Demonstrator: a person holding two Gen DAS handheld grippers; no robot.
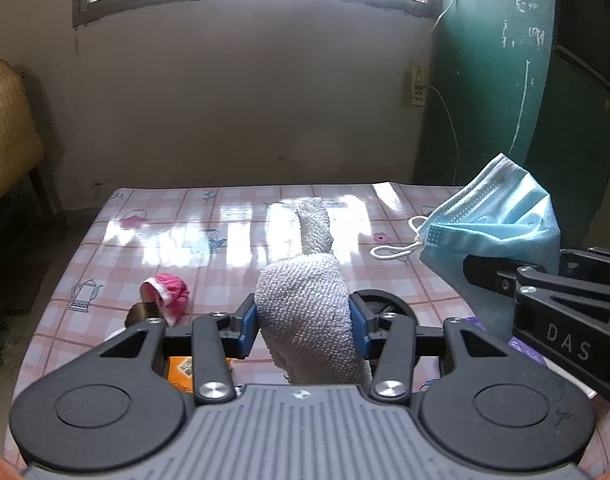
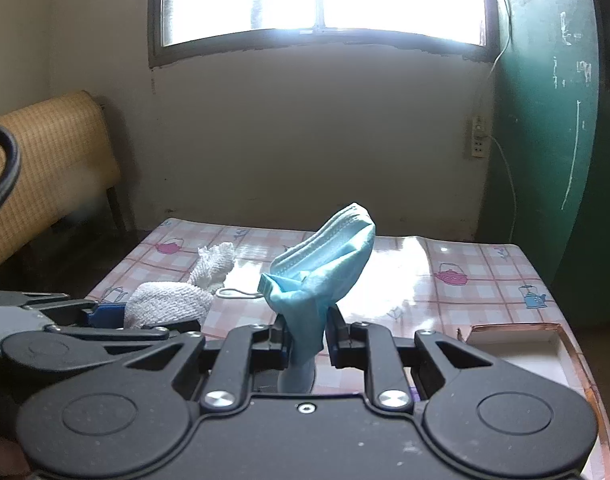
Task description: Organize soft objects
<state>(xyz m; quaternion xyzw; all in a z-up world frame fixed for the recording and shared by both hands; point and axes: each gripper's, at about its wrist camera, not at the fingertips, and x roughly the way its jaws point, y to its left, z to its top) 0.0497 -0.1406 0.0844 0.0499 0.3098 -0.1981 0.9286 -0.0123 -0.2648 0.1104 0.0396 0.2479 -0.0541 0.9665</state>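
Note:
My left gripper (image 1: 303, 326) is shut on a white terry towel (image 1: 309, 300), bunched between the blue pads and sticking up and forward over the table. The towel also shows in the right wrist view (image 2: 173, 300). My right gripper (image 2: 308, 340) is shut on a light blue face mask (image 2: 325, 264), which stands up crumpled with its white ear loop (image 2: 237, 294) hanging left. In the left wrist view the mask (image 1: 501, 224) and the right gripper (image 1: 525, 276) are at the right, close beside the towel. A small pink cloth item (image 1: 167, 292) lies on the table at the left.
The table has a pink checked glossy cloth (image 1: 185, 240). An open white box with a brown rim (image 2: 521, 352) sits at the table's near right. An orange packet (image 1: 181, 372) lies under my left gripper. A woven chair (image 2: 53, 160) stands left, a green door (image 2: 545, 140) right.

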